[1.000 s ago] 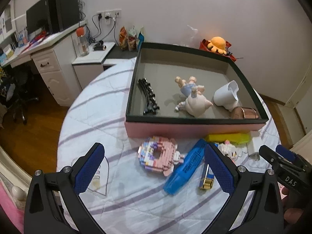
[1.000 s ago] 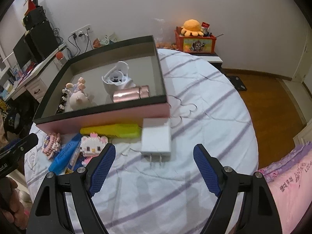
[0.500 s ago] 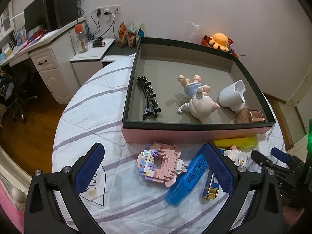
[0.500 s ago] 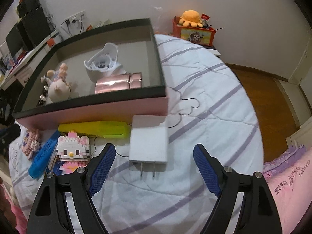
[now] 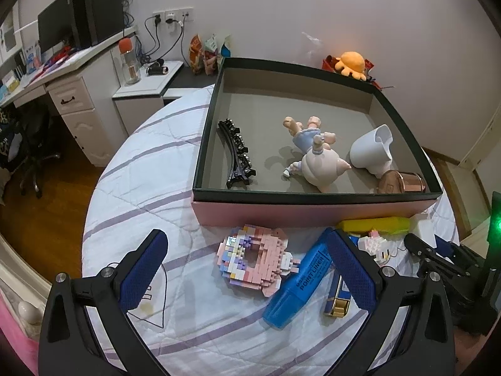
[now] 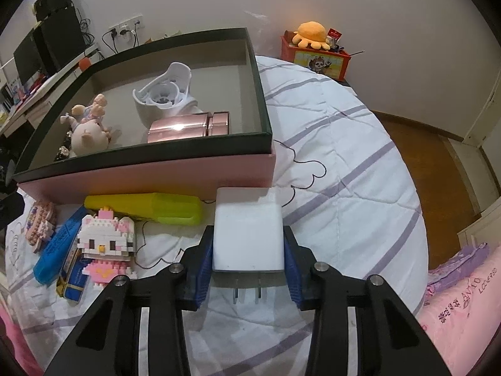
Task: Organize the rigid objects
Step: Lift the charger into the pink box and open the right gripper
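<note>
left wrist view: your left tongs (image 5: pixel 247 274) stand wide and hold nothing, hovering over the quilted surface (image 5: pixel 147 185) near the pink block model (image 5: pixel 255 261) and the blue marker (image 5: pixel 300 282). the open box (image 5: pixel 313 210) sits just beyond them, with a black hair clip (image 5: pixel 236 153), a pig figure (image 5: pixel 316 156), a white cup (image 5: pixel 372 150) and a rose-gold case (image 5: pixel 402 181) already inside. your right tongs (image 5: pixel 429 250) show at the right edge, too small to judge from here.

right wrist view: your right tongs (image 6: pixel 249 253) have just been closing, and their blue pads (image 6: pixel 202 269) now sit against both sides of the white charger (image 6: pixel 249 235), narrow around it, prongs toward you. it lies on the surface just near of the box's right corner, beside the yellow marker (image 6: pixel 147 208). squeeze evenly on the flat sides, lift straight up so it clears the box wall, and set it down in the bare far part of the box.
</note>
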Action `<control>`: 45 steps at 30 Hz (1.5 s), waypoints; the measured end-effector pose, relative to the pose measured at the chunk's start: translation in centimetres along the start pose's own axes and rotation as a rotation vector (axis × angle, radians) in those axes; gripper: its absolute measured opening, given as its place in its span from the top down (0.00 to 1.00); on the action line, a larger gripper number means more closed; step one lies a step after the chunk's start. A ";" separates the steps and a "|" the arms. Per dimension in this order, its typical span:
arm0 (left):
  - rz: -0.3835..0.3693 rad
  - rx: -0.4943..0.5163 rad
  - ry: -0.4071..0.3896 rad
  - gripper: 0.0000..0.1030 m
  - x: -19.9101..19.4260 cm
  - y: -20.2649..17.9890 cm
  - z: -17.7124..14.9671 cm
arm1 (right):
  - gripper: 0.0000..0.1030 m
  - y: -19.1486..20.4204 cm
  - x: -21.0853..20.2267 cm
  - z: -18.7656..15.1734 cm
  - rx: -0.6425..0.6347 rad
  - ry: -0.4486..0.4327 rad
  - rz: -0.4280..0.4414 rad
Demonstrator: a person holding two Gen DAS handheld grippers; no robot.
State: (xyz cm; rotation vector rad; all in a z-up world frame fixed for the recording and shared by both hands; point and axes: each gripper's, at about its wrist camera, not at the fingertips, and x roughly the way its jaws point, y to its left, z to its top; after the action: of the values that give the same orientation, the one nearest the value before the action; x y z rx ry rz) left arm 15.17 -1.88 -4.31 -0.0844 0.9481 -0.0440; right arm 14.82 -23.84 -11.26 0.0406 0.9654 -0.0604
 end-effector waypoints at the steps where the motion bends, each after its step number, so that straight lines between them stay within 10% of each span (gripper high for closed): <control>1: 0.000 -0.001 -0.001 0.00 0.0 0.0 -0.1 | 0.61 0.1 -0.2 -0.1 0.002 -0.001 0.003; 19: 0.035 -0.011 -0.076 0.00 0.4 0.5 5.2 | 0.61 3.9 -6.0 6.2 -0.055 -0.153 0.108; 38: 0.081 -0.052 -0.061 0.00 6.8 2.6 10.4 | 0.60 10.3 5.6 13.9 -0.157 0.009 0.154; 45: 0.070 -0.060 -0.068 0.00 6.4 2.7 10.2 | 0.22 9.5 4.5 14.0 -0.137 -0.042 0.133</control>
State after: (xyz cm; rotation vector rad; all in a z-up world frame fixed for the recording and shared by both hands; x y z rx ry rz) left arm 27.15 0.92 -3.79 -0.1076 0.8836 0.0513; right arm 29.53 -15.34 -6.89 -0.0225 0.9205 0.1270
